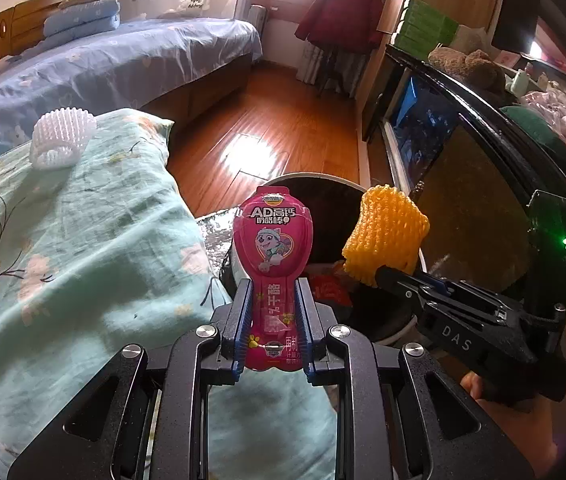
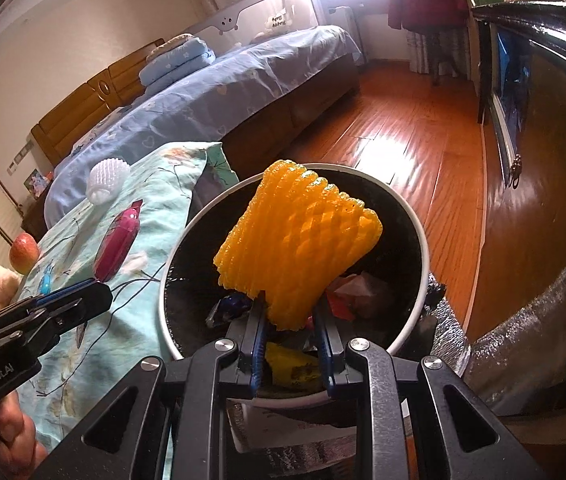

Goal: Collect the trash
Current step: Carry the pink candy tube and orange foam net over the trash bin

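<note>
A white foam net lies on the floral cloth. The left gripper clamps a pink snack wrapper; the right gripper pinches an orange foam net over the bin (apparently already holding scraps).

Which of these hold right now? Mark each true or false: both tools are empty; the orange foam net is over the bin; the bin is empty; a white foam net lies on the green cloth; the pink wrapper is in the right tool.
1. Both tools are empty: false. Each grips trash.
2. The orange foam net hangs over the bin: true.
3. The bin is empty: false. Wrappers lie inside.
4. A white foam net lies on the green cloth: true.
5. The pink wrapper is in the right tool: false. The left tool holds it.
</note>
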A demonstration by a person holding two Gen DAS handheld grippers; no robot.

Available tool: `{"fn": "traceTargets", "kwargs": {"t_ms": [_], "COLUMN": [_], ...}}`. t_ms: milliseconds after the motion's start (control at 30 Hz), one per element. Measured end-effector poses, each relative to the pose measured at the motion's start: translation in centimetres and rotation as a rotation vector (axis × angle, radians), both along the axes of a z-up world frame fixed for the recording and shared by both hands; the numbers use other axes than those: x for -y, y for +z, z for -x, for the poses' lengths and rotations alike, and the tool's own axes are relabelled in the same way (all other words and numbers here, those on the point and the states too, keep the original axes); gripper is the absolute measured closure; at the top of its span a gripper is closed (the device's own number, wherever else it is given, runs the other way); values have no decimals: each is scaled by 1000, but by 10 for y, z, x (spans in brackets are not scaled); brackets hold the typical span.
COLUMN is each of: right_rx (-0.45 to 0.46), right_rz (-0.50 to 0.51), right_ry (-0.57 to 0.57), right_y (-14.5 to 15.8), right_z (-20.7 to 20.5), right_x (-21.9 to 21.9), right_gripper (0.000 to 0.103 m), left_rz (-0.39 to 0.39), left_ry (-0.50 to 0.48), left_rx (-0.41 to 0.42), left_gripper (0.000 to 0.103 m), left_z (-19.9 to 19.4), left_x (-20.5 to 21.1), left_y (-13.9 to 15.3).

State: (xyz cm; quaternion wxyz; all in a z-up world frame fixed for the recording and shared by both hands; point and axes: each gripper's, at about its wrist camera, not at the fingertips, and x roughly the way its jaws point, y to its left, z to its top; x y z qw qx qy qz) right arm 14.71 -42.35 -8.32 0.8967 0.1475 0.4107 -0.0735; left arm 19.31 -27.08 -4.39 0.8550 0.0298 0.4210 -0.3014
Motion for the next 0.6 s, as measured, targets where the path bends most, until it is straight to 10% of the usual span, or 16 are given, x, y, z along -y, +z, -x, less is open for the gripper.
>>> {"fn": "traceTargets", "kwargs": {"t_ms": [600], "right_rx": [-8], "right_rz": [7], "right_ry": [-3], "right_y": [-1], "right_z": [-5], "right_x": [8], "right_gripper": [81], "left_rz": [-12], "left_ry": [-8], "left_rx": [-8], "left_gripper": [84], "left_z": [-3], "left_x": [12], "left_y": [-2]}}
